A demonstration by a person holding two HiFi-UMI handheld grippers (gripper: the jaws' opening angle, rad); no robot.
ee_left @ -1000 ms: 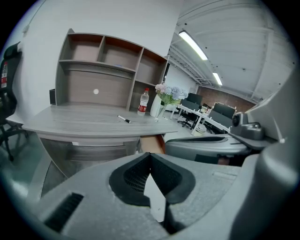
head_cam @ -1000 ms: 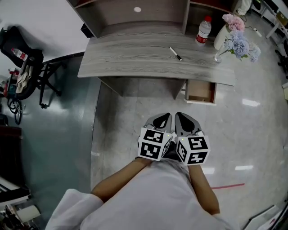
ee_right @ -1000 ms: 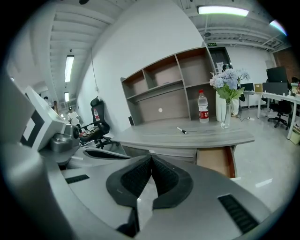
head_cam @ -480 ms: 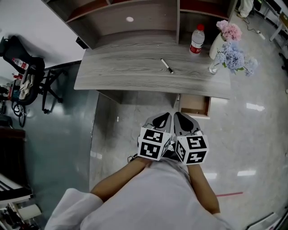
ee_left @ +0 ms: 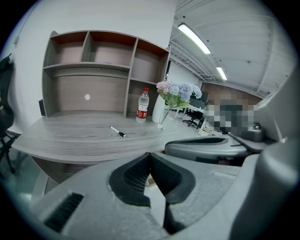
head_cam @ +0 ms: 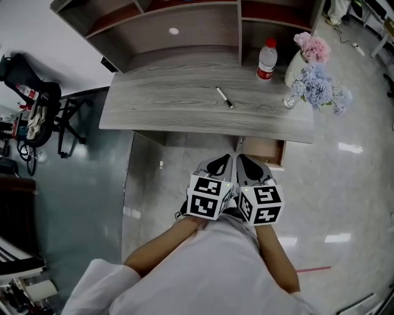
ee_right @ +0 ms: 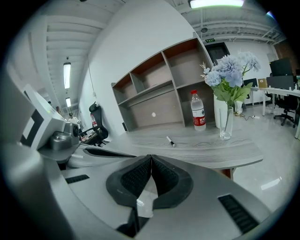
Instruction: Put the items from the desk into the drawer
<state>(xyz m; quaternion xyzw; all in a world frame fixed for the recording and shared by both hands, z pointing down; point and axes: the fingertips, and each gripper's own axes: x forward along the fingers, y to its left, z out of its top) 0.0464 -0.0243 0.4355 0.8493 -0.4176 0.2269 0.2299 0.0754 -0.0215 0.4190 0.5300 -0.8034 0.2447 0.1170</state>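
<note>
A black-and-white pen (head_cam: 224, 97) lies on the grey wooden desk (head_cam: 178, 107), also seen as the pen (ee_left: 118, 132) and the pen (ee_right: 170, 141). A water bottle (head_cam: 266, 59) with a red label stands at the back right of the desk. The open drawer (head_cam: 267, 152) sticks out under the desk's right side. My left gripper (head_cam: 223, 162) and right gripper (head_cam: 242, 160) are held side by side near my body, well short of the desk. Both are shut with nothing between the jaws.
A white vase with pink and blue flowers (head_cam: 315, 64) and a glass (head_cam: 288, 100) stand at the desk's right end. A shelf unit (head_cam: 172, 18) rises behind the desk. An office chair with bags (head_cam: 34, 101) stands to the left on the glossy floor.
The desk has come nearer and lower in the head view as I move toward it. Both grippers stay shut and together.
</note>
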